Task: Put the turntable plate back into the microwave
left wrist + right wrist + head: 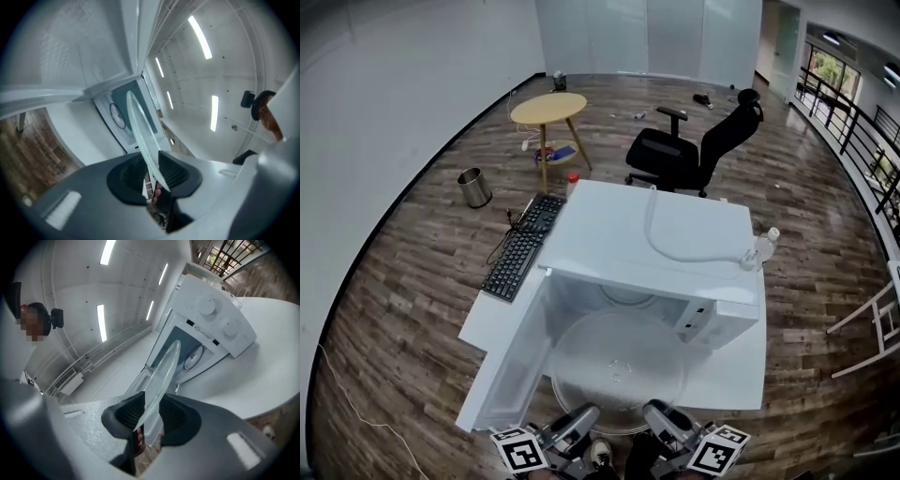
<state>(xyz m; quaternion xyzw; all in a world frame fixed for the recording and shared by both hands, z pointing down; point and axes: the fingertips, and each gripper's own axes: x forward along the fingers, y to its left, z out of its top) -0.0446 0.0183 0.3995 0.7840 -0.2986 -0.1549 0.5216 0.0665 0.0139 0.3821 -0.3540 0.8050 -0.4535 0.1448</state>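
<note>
**Colleague:** Where is the turntable plate?

**Me:** The turntable plate (619, 368) is right in front of me, lying roughly flat, just before the open mouth of the microwave (649, 234). Its far rim reaches the opening and its near rim sits at my two grippers.

**Colleague:** Do both of them have it?

**Me:** Yes. My left gripper (152, 171) is clamped on the near rim a little left of centre. My right gripper (150, 414) is clamped on the same rim a little right of centre, so the two are side by side and close together. In each gripper view the glass edge runs between the ribbed pads (176, 173) and out toward the cavity.

**Colleague:** So it's not seated inside?

**Me:** No. In both gripper views the round ring (194, 357) on the cavity floor shows beyond the plate's far edge, with nothing on it.

**Colleague:** And the door?

**Me:** The door (511, 361) stands wide open on the left, alongside the plate's left edge. The microwave sits on a white table (502, 319), and a keyboard (525, 246) lies further back on its left side.

**Colleague:** Is the plate resting on the table?

**Me:** From above I can't tell whether its underside touches anything.
</note>
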